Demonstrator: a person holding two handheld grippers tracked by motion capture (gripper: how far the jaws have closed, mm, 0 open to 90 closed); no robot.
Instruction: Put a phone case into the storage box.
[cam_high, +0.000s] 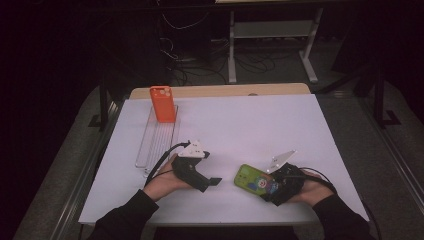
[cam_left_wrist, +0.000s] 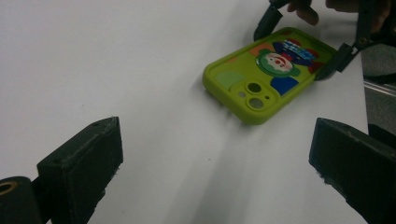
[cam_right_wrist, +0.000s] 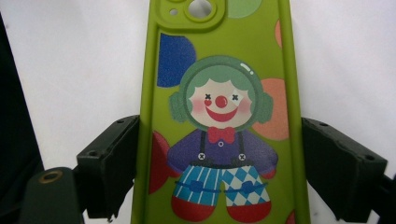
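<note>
A lime-green phone case (cam_high: 254, 180) printed with a clown lies back up on the white table (cam_high: 240, 125), near its front right. My right gripper (cam_high: 272, 187) has a jaw against each long side of the case (cam_right_wrist: 219, 84) at its lower end, with the pads touching both edges. From the left gripper view, the case (cam_left_wrist: 261, 86) and that right gripper (cam_left_wrist: 303, 42) show ahead. My left gripper (cam_high: 214, 182) rests low at front centre-left, pointing right toward the case, its jaws (cam_left_wrist: 219, 135) open with nothing between them.
An orange phone case (cam_high: 163, 104) stands upright at the far end of a clear slotted rack (cam_high: 152, 145) on the table's left side. Desk legs and cables lie on the dark floor beyond the far edge.
</note>
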